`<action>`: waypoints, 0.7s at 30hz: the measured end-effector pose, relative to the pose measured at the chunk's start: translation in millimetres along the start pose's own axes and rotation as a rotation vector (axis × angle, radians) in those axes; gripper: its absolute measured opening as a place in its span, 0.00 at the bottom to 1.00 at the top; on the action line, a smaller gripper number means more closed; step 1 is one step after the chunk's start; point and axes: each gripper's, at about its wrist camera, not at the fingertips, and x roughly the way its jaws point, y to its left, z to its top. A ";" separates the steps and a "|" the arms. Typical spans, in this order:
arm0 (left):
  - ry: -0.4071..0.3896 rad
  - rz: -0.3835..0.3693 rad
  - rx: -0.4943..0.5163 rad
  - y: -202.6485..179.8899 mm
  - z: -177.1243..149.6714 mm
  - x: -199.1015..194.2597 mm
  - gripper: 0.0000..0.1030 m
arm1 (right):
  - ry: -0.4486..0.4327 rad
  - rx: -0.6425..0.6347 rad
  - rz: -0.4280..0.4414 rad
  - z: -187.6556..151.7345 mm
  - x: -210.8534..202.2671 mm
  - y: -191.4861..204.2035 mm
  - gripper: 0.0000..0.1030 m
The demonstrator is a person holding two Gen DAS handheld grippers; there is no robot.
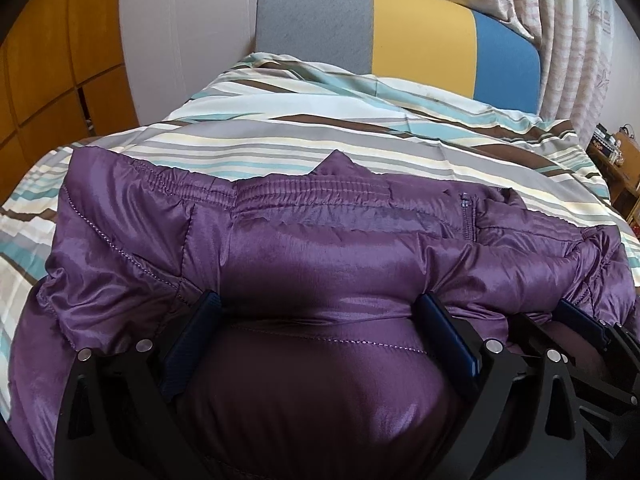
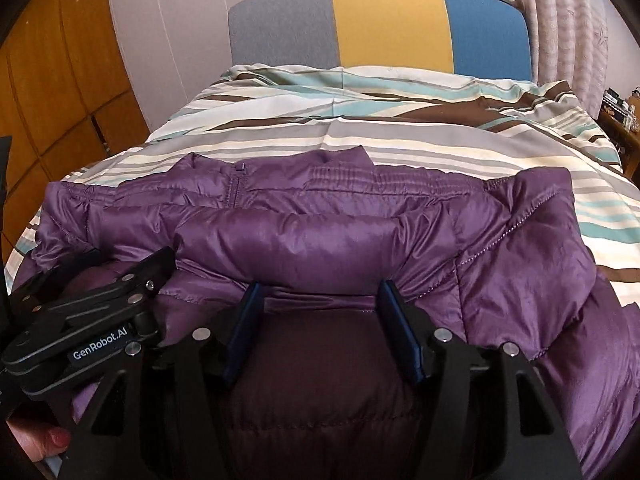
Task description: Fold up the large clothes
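- Left gripper [image 1: 320, 312]: fingers spread wide, pressed into the purple puffer jacket [image 1: 320, 240] lying on the striped bedspread [image 1: 320, 132]
- Right gripper [image 2: 320, 300]: likewise spread; only this view shows a thumb [image 2: 52, 438]
- Jacket glossy, quilted, bunched

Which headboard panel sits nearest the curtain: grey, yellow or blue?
The blue panel, at the right end of the headboard, beside the curtain; yellow is central, grey far left.

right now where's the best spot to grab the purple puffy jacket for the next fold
Grip the purple jacket at the near folded edge, coming from the near side. The fabric bunches into a thick ridge there, and the left gripper and right gripper already straddle it, open.
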 end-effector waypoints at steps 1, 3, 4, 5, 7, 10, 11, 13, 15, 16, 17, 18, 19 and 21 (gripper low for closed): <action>0.001 0.000 0.001 -0.1 0.1 0.0 0.95 | -0.002 0.000 -0.001 -0.4 0.0 -0.3 0.58; 0.005 0.001 0.002 0.0 0.6 -0.3 0.95 | -0.004 0.001 -0.001 -1.0 -0.1 -0.4 0.58; 0.007 0.001 0.003 0.0 1.0 -0.8 0.95 | -0.005 0.001 0.001 -1.5 -0.9 -0.8 0.58; 0.009 0.003 0.005 0.0 1.2 -1.3 0.95 | -0.006 0.002 0.001 -1.6 -1.2 0.0 0.58; 0.026 0.014 0.011 -0.9 2.8 -3.1 0.95 | -0.009 0.000 0.001 -1.0 -2.6 0.2 0.59; 0.060 0.017 0.035 -2.1 3.9 -15.0 0.96 | -0.031 0.015 0.021 -1.7 -14.1 -3.6 0.65; 0.060 0.011 0.046 -1.1 4.0 -21.3 0.96 | -0.041 0.021 0.020 -1.8 -19.5 -4.7 0.67; 0.033 0.022 0.058 5.8 4.4 -38.4 0.96 | -0.062 0.031 0.014 -1.7 -34.3 -8.6 0.67; -0.005 0.057 0.063 15.1 5.2 -50.6 0.96 | -0.073 0.024 -0.006 -0.6 -45.4 -12.7 0.67; -0.025 0.078 0.060 20.9 5.3 -55.7 0.96 | -0.085 0.016 -0.037 0.2 -52.5 -16.8 0.67; -0.042 0.104 0.051 27.9 5.1 -59.0 0.97 | -0.094 0.015 -0.054 1.3 -56.4 -20.7 0.67; -0.047 0.118 0.042 33.1 5.4 -59.2 0.97 | -0.099 0.018 -0.065 2.5 -58.7 -24.0 0.67; -0.041 0.127 0.029 39.7 5.5 -56.6 0.97 | -0.099 0.029 -0.073 3.5 -59.7 -30.3 0.67; 0.005 0.136 -0.008 52.7 4.6 -44.8 0.97 | -0.079 0.063 -0.085 4.0 -55.0 -41.7 0.67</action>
